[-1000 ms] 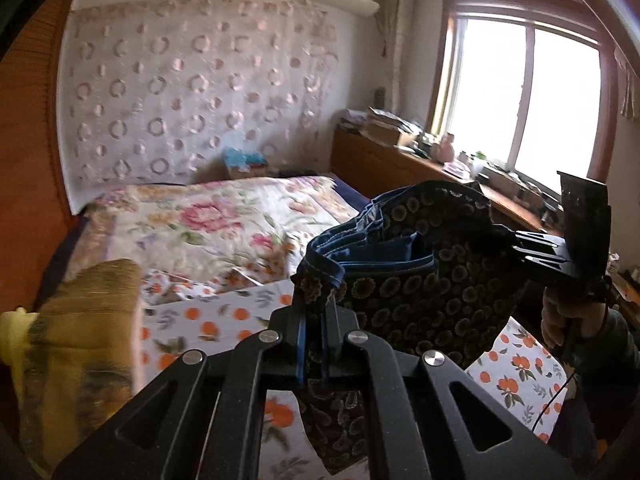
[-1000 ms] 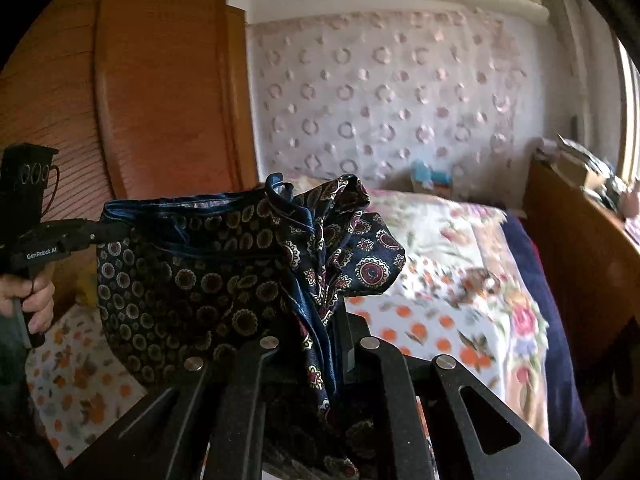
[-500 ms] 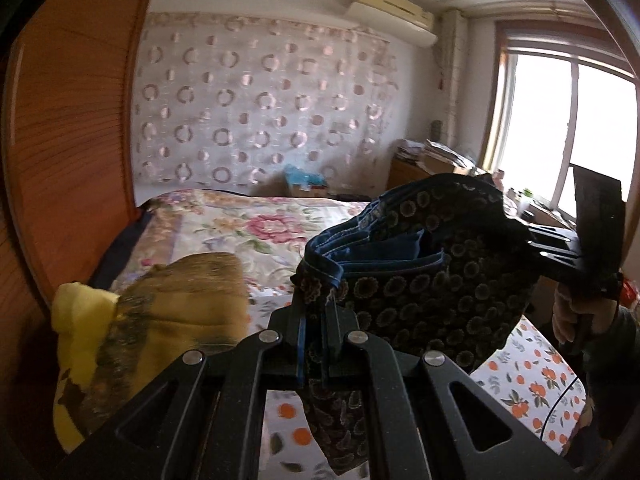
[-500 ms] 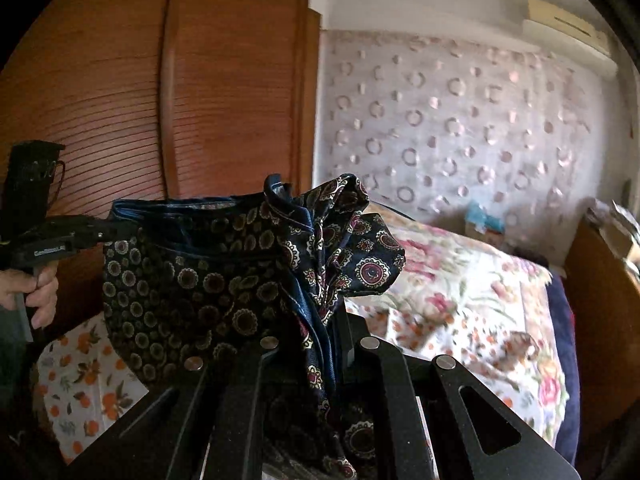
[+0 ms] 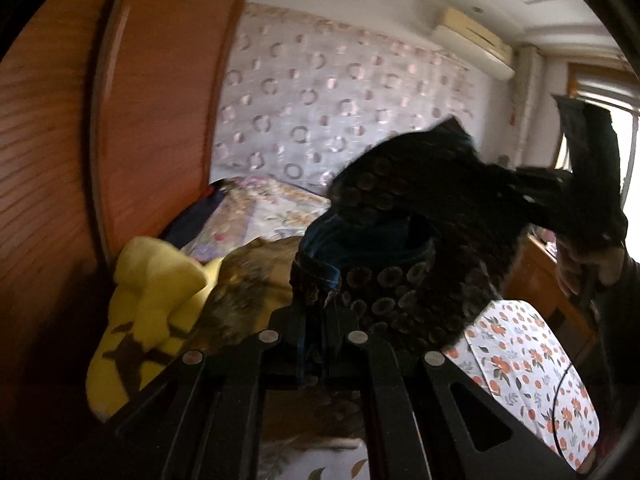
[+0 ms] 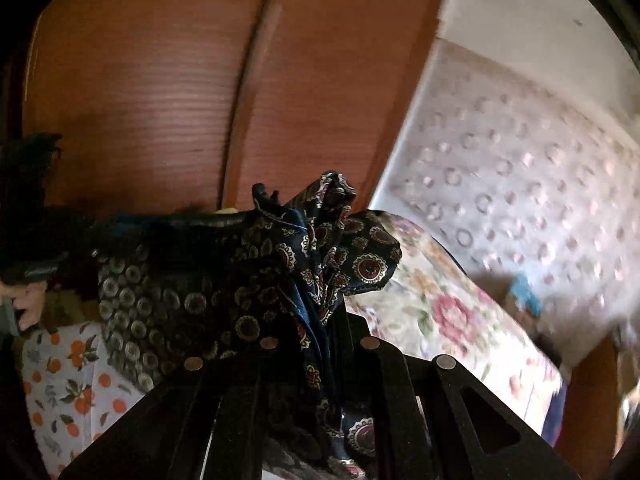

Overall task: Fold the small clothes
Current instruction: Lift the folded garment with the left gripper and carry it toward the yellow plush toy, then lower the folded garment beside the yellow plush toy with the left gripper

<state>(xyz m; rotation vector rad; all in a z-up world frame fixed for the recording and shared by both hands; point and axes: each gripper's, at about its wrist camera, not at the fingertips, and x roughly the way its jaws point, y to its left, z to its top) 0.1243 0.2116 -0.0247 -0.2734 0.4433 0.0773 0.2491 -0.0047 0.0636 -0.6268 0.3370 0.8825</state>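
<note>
A small dark garment with round floral medallions and a blue waistband (image 5: 416, 248) hangs in the air between my two grippers, above the bed. My left gripper (image 5: 318, 340) is shut on one end of its waistband. My right gripper (image 6: 320, 332) is shut on the other end, where the cloth (image 6: 208, 280) bunches up over the fingers. In the left wrist view the right gripper (image 5: 560, 196) shows at the right, tilted. In the right wrist view the left gripper (image 6: 36, 236) shows at the far left. Both views are motion-blurred.
A sheet with orange fruit print (image 5: 528, 364) covers the near bed; it also shows in the right wrist view (image 6: 68, 368). A yellow and brown blanket pile (image 5: 168, 300) lies left. A floral quilt (image 6: 448, 312) lies behind. A wooden wardrobe (image 6: 168, 80) stands close by.
Both grippers have swung upward and to the left with the garment still held. The views now tilt toward the wardrobe and ceiling. The garment has lifted and flapped.
</note>
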